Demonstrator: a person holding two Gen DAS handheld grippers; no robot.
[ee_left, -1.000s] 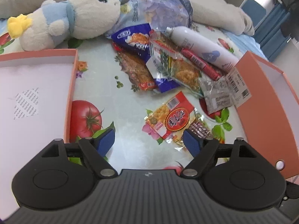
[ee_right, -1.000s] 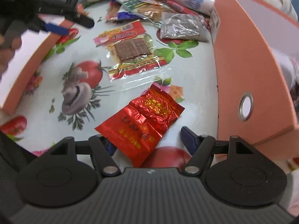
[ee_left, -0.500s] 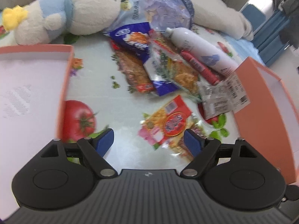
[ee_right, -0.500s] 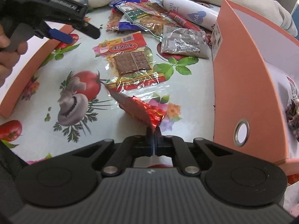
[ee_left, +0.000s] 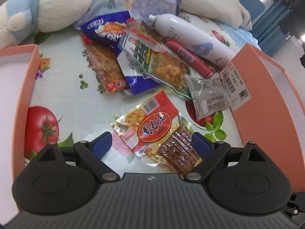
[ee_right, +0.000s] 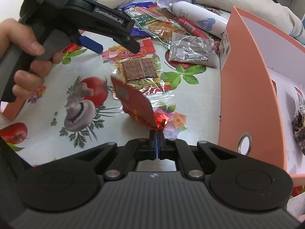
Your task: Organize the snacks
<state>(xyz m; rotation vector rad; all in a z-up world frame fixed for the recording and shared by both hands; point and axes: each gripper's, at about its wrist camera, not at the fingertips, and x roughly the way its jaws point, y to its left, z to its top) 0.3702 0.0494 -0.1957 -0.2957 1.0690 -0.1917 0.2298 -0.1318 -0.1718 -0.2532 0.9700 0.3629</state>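
My right gripper [ee_right: 157, 140] is shut on a corner of a red foil snack packet [ee_right: 136, 106], which hangs tilted just above the table. My left gripper [ee_left: 151, 146] hovers with its jaws opening over a red-and-yellow snack pack [ee_left: 150, 126]; the pack and a brown clear-wrapped strip [ee_left: 179, 152] lie between the blue pads [ee_left: 101, 145], which do not touch them. In the right wrist view the left gripper [ee_right: 114, 40], held by a hand [ee_right: 28, 57], is above that same pack [ee_right: 133, 52]. A heap of snack bags [ee_left: 133, 63] lies beyond.
An orange box [ee_left: 266, 103] stands on the right and holds snacks [ee_right: 299, 126]; another orange box [ee_left: 22, 99] is on the left. A plush toy [ee_left: 47, 9], a white bottle [ee_left: 190, 36], a red tube [ee_left: 190, 59] and a grey sachet [ee_left: 207, 97] lie on the vegetable-print tablecloth [ee_left: 80, 103].
The right gripper closed on the red foil packet and lifted it off the table. The left gripper moved forward and lower toward the red-and-yellow pack, its jaws slightly wider.
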